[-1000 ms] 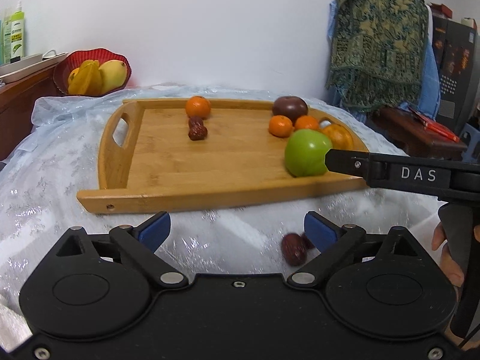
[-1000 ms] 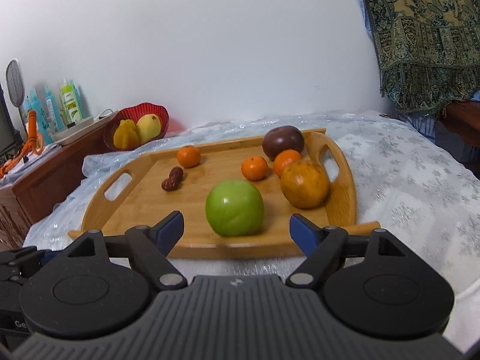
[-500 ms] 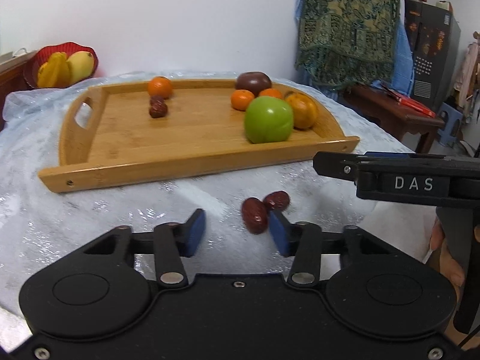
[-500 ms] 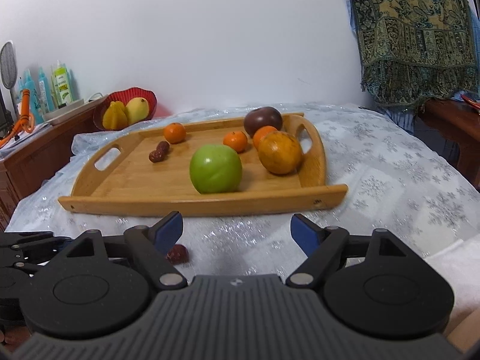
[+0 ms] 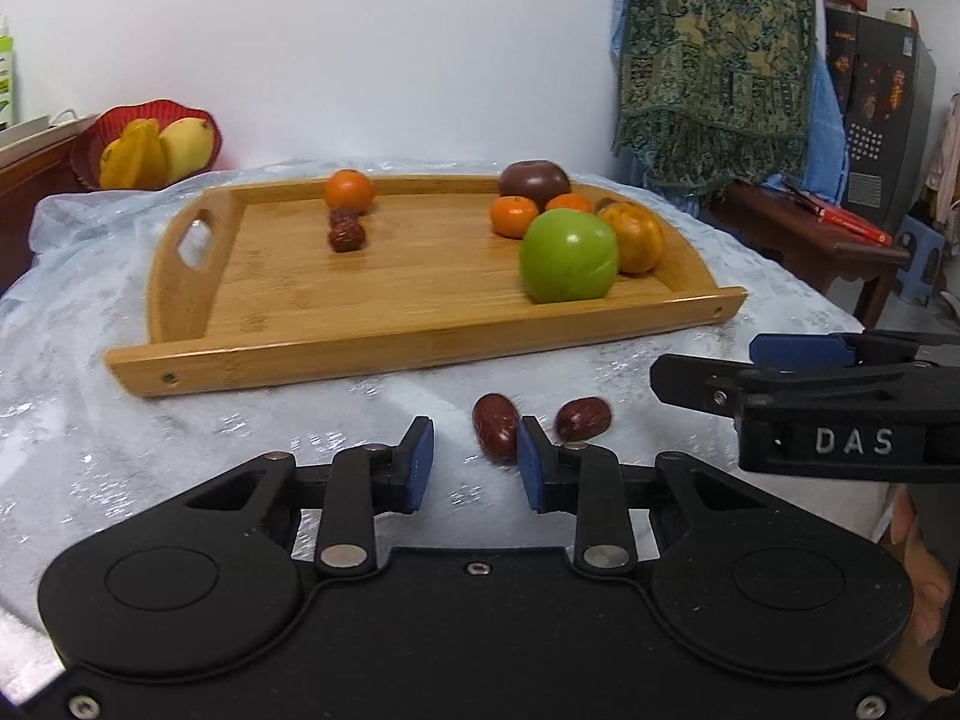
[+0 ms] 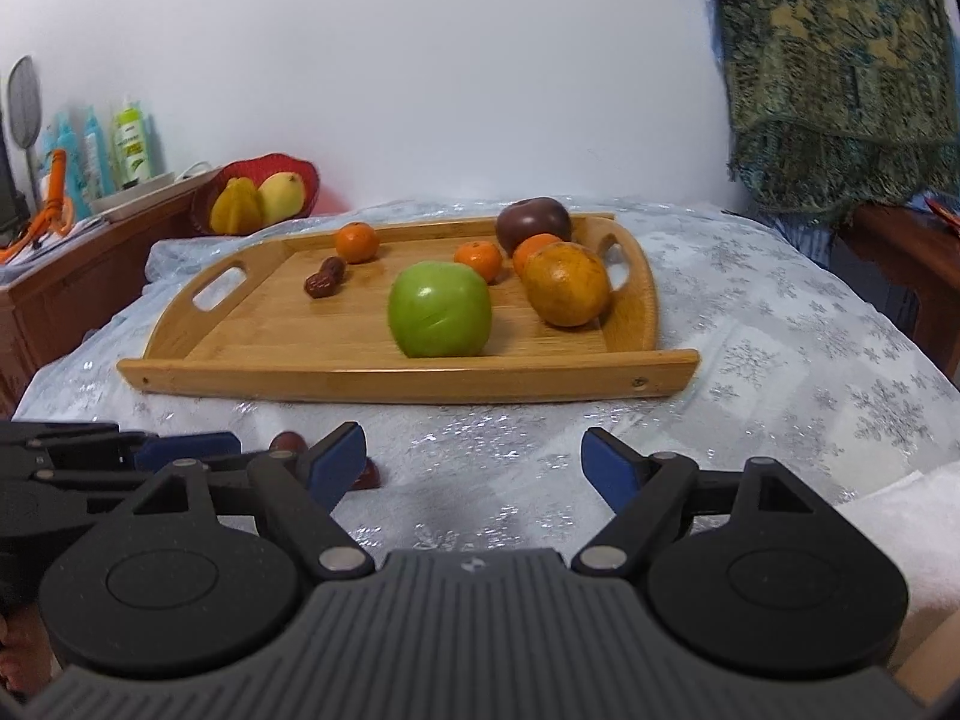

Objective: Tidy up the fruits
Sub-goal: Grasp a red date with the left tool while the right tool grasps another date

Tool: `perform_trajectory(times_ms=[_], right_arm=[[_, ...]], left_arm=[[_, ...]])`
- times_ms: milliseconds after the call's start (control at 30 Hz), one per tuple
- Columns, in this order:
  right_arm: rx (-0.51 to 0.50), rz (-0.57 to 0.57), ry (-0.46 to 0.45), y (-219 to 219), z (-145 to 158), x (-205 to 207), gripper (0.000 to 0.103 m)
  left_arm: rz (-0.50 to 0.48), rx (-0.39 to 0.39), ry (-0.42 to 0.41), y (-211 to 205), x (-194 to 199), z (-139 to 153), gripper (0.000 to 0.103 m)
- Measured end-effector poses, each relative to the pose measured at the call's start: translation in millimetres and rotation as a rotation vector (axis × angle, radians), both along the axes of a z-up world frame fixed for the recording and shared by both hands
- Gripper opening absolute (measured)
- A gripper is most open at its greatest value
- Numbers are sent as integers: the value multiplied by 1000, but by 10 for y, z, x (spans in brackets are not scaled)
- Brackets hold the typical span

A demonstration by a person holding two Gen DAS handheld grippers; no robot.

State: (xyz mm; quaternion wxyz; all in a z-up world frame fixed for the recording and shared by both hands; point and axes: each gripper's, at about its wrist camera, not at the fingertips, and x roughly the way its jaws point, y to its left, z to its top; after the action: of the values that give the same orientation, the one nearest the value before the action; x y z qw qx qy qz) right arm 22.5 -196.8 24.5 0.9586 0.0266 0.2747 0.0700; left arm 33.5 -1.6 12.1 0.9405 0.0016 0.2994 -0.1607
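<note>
Left gripper (image 5: 471,468) had narrowed from wide and was closing around the near date (image 5: 495,433) on the cloth (image 5: 120,420), pads not yet gripping. Right gripper (image 6: 474,468) hung released. Pickup toward the tray (image 5: 420,348) appeared imminent.

Soft, even indoor light, faint shadows; silvery tablecloth (image 5: 90,420) glints; fisheye bends and darkens picture edges; slight blur throughout

"DAS" stands in raised letters on the right gripper (image 5: 798,360) body.
</note>
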Motion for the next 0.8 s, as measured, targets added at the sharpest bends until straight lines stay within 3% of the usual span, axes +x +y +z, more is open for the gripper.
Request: perform_trajectory(times_ms=[100,367,600,800], right_arm=[[-34,47,-6,104,-12,-22,88],[-47,140,40,294,-95,-8,61],[-18,144,52,354,-120,31,47],[11,152,61,383,-138,84,38]], left_arm=[[38,13,19,85,16,-38,25],[78,-16,19,195,75,-24,25],[168,33,2,203,116,-13,25],[156,-13,4,263,70,15,25]])
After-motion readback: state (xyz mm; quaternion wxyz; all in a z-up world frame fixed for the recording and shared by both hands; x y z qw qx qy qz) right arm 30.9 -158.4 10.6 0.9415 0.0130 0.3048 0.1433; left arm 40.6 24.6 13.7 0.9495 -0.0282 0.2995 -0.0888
